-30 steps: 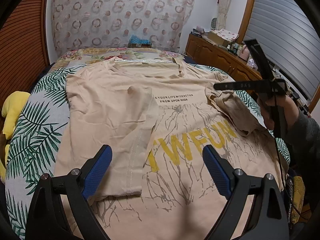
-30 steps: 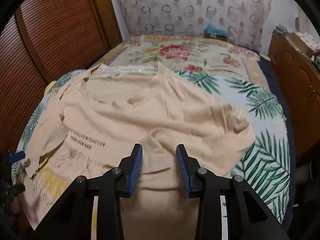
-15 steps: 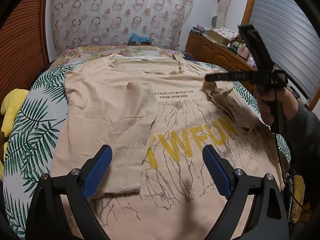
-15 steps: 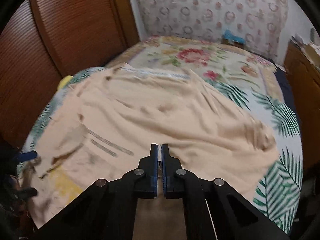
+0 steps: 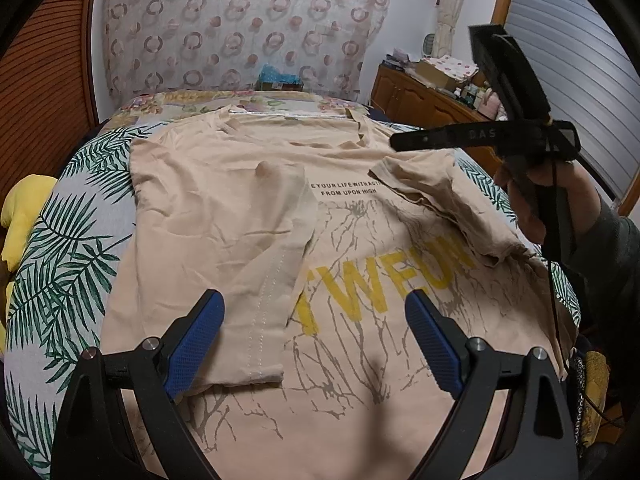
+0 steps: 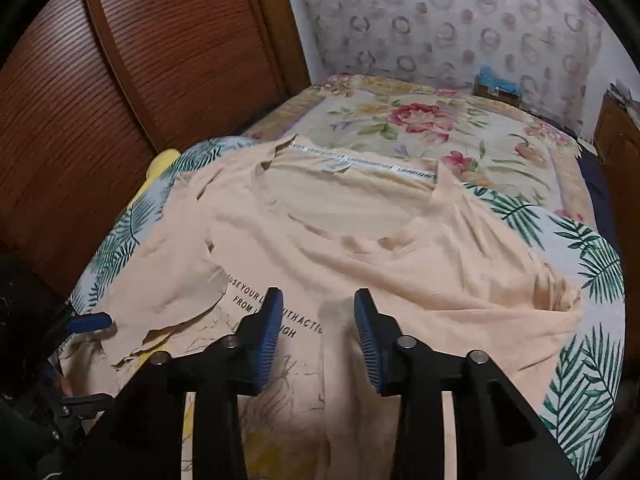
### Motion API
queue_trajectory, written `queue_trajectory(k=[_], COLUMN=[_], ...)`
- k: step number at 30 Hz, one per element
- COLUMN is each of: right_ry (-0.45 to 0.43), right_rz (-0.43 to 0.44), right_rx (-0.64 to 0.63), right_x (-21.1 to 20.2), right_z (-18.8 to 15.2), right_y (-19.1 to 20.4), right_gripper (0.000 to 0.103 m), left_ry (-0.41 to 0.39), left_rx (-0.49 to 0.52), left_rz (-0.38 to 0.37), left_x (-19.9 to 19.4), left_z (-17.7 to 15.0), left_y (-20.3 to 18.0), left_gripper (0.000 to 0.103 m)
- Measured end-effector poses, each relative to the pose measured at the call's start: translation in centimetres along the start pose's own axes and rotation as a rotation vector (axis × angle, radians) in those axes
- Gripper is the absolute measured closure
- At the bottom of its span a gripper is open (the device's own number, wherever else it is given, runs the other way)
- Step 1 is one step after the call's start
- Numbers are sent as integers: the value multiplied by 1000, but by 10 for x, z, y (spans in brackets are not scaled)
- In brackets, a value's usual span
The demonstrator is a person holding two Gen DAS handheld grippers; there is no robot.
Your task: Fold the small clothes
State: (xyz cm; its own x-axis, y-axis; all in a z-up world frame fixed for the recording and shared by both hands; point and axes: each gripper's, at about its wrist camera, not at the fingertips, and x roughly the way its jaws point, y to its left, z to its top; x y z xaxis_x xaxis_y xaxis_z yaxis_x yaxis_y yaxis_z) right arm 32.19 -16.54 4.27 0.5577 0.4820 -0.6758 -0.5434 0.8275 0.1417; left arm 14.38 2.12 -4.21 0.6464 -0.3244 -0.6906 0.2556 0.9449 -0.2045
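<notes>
Honestly, the shirt lies flat on the bed with its right sleeve loosely folded in, and since my right hand-held gripper has just been opening with nothing pinched and the left hand-held gripper hovers spread, that sleeve could slump back out.

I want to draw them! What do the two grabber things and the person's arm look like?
Each gripper has black, angular arms with silver bolts and two blue, bumpy-textured pads. The left gripper and right gripper match. Side-on, the right one is a black frame with faint letters and a thin black cable. The sleeve is dark grey.
</notes>
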Motion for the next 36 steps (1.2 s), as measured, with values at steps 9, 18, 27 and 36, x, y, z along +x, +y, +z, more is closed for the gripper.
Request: queue_trajectory(k=[9, 18, 27, 36], right_ry=[-69, -27, 6, -25], right_rz=[-195, -265, -279, -315], right_rx=[61, 106, 99, 74], right_x=[-36, -18, 1, 6], right_z=[-9, -26, -22, -25], right_y=[-62, -101, -114, -105], right_gripper=[60, 60, 60, 44], left_ry=[-31, -30, 33, 122], left_rx=[-4, -26, -77, -89], left_rz=[27, 115, 139, 127], left_x=[2, 14, 38, 81], left_z=[26, 65, 88, 108], left_y=[16, 64, 124, 162], left_gripper=[11, 11, 11, 33])
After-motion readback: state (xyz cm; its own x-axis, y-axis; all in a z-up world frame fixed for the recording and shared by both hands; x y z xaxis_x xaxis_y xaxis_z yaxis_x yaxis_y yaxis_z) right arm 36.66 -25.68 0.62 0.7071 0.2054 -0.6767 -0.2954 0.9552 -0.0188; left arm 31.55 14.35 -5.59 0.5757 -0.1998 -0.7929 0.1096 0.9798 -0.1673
